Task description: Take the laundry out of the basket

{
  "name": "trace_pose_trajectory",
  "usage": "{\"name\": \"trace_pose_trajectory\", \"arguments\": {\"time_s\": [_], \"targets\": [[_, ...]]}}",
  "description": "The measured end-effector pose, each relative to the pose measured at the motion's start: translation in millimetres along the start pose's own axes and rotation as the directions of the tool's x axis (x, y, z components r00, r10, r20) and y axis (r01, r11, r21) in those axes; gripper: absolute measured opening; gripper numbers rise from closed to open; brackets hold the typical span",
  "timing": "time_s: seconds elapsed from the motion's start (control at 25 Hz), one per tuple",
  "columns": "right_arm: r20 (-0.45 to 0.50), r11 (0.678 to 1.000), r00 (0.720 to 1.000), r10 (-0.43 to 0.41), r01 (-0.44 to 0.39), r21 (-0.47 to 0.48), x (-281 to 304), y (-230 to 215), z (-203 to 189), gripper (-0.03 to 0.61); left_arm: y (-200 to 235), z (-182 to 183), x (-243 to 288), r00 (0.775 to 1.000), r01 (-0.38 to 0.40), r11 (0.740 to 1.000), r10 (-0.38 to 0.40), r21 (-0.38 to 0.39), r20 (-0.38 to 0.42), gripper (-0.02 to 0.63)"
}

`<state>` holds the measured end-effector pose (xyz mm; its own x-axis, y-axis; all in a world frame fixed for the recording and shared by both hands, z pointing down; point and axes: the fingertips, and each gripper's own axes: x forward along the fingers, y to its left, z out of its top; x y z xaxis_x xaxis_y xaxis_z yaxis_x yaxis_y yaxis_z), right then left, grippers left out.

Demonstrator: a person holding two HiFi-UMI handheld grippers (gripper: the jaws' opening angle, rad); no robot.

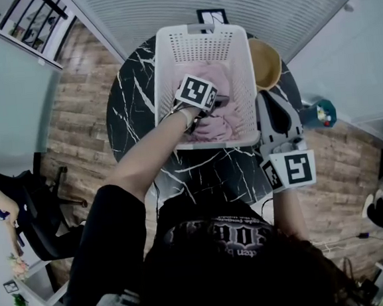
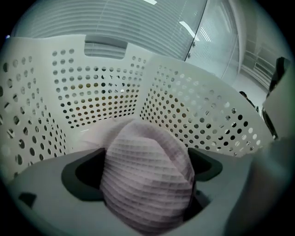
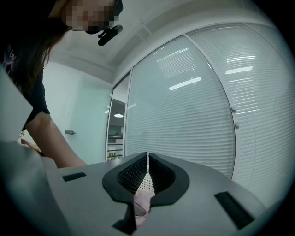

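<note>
Clearly the grab is under way. The left tool [image 1: 207, 105] is sunk inside the white basket [image 1: 164, 71], and its own view shows both jaws pressed against a bunched fold of pink waffle-weave laundry [image 2: 145, 175] that bulges up between them. Reaching in from above makes sense: the perforated walls rise on all sides and the cloth lies low in the bottom. I judge a straight lift would clear the rim. The pink pile lies wholly inside the basket, so nothing is out yet.

The right tool [image 1: 267, 102] is outside the basket, just beside its right wall, over the black marble surface [image 1: 132, 124]. Its jaws are closed tip to tip with nothing gripped. It is probably parked there, or it may be steadying the light basket against tipping; I cannot tell whether it touches the wall.

Only the head view gives the layout: 1 basket at the middle of the round surface, with a tan bowl [image 1: 265, 62] beyond the right tool. Only the left gripper view proves the grip. The right gripper view looks up at window blinds [image 3: 193, 106], with a sliver of perforated wall and pink cloth low in the slit under its jaw tips.
</note>
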<state>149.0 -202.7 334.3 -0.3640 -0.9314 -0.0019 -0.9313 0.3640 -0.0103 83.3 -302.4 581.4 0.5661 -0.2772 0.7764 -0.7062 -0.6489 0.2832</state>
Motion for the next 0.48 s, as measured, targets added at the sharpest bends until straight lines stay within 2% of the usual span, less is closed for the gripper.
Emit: {"name": "trace_pose_trajectory", "arguments": {"time_s": [0.16,0.4,0.48], "targets": [[-0.002,1.000,1.000,0.004,-0.004,-0.005,-0.2,2.6,-0.1,0.029,0.1,-0.8,1.5,1.000,0.009,1.000,-0.009,-0.016,-0.024,0.515],[-0.004,1.000,1.000,0.000,0.000,-0.017,-2.2,2.7,0.4,0.029,-4.3,3.8,-1.2,1.000,-0.003,1.000,0.003,0.019,-0.007,0.436],[-0.001,1.000,1.000,-0.004,0.004,-0.014,-3.5,2.3,0.5,0.029,-5.4,6.4,-3.6,1.000,-0.014,0.999,0.014,0.039,0.012,0.373]]}}
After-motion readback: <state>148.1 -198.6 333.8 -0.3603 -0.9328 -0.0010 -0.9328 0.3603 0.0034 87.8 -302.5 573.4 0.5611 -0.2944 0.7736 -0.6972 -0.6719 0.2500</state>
